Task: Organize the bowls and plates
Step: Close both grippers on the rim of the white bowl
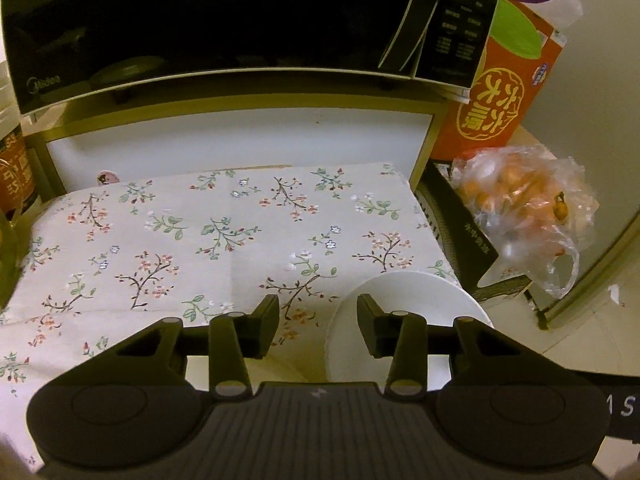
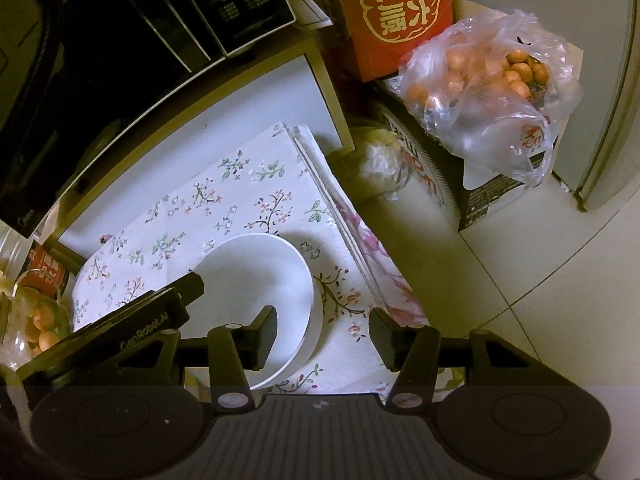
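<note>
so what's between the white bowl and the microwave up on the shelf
Only bare floral cloth, then the white back panel under the microwave. Nothing else stands between it and the white bowl, as the right wrist view shows.

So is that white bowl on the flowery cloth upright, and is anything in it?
Upright and empty: the white bowl sits mouth-up, its inside bare.

One white bowl (image 2: 276,280) stood on the one flowered cloth (image 1: 192,236), toward five o'clock of it in the left wrist view. One black microwave (image 1: 200,12) sat at twelve o'clock. One red carton (image 2: 400,12) and one clear bag of orange fruit (image 2: 480,92) lay toward two o'clock. Two grippers showed, left (image 1: 318,326) and right (image 2: 322,338). No plate could be counted.
</note>
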Motion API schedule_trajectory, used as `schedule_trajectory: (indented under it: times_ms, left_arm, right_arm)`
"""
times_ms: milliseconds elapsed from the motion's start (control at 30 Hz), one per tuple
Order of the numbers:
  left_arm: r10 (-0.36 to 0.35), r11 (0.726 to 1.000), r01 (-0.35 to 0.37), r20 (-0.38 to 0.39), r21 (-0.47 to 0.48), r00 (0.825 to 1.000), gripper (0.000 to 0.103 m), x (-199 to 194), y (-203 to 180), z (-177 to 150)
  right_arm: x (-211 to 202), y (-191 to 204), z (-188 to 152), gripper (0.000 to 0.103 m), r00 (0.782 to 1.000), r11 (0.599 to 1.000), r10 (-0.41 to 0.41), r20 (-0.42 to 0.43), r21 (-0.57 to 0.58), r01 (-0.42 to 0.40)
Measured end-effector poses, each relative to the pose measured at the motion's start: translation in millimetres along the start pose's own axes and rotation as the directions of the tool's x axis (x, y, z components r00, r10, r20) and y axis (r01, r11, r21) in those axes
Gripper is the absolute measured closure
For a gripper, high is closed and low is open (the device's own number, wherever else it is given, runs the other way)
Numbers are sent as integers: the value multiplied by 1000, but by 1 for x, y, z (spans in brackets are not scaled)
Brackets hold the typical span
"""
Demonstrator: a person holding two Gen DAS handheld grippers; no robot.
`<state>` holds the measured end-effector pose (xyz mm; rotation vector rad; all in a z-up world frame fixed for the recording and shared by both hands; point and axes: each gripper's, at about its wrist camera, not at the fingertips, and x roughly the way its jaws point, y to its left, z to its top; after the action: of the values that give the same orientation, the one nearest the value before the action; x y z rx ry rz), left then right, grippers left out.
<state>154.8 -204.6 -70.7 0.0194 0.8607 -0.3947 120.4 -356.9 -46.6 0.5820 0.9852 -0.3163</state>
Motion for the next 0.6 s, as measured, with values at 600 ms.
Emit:
schedule_trajectory:
  times_ms: [600]
  left_arm:
    - [-43, 997, 44, -15, 69, 999, 95, 6, -6, -4]
  right_arm:
    - [15, 2, -2, 90, 998, 998, 42, -48, 47, -40]
